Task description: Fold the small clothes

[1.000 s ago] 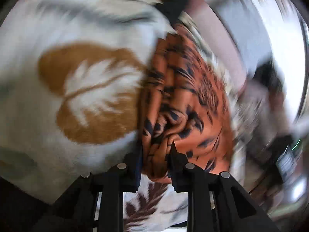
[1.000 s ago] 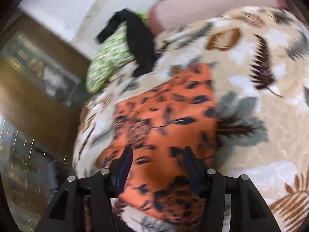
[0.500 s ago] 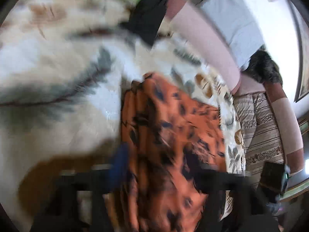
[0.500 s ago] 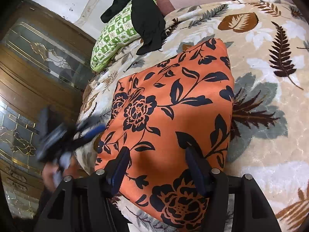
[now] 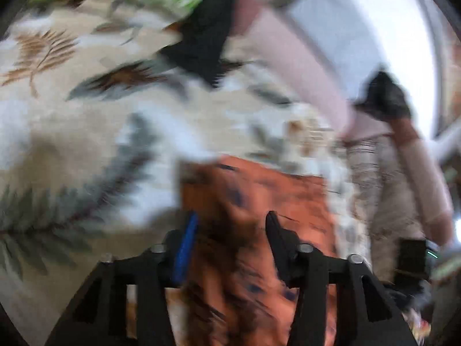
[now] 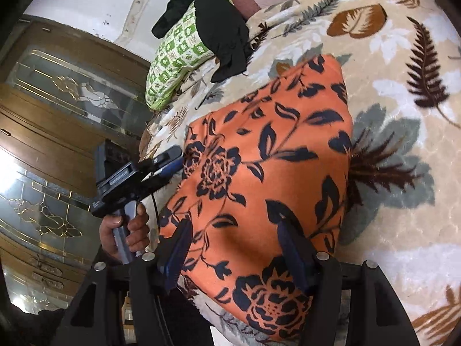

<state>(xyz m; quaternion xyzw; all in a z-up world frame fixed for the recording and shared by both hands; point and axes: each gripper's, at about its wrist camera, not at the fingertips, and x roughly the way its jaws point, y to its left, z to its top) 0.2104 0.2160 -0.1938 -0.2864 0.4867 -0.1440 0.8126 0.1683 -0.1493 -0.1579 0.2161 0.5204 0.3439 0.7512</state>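
The orange flowered cloth [image 6: 268, 178] lies flat on the leaf-patterned blanket [image 6: 403, 101] of a bed, already folded to a rough rectangle whose long axis runs from the near edge of the bed away toward the green pillow [image 6: 175, 57] and the black garment [image 6: 224, 34] draped over it. Going left to right: the left tongs [image 6: 170, 160] sit at the cloth's left edge, part open; I cannot tell whether they have hold of the cloth, since their own view is blurred. The right tongs [image 6: 234, 248] hover over the near end, jaws well apart and nothing pinched between them. In my judgement the next fold goes across the long axis, and the right tongs are nearer the end to lift.
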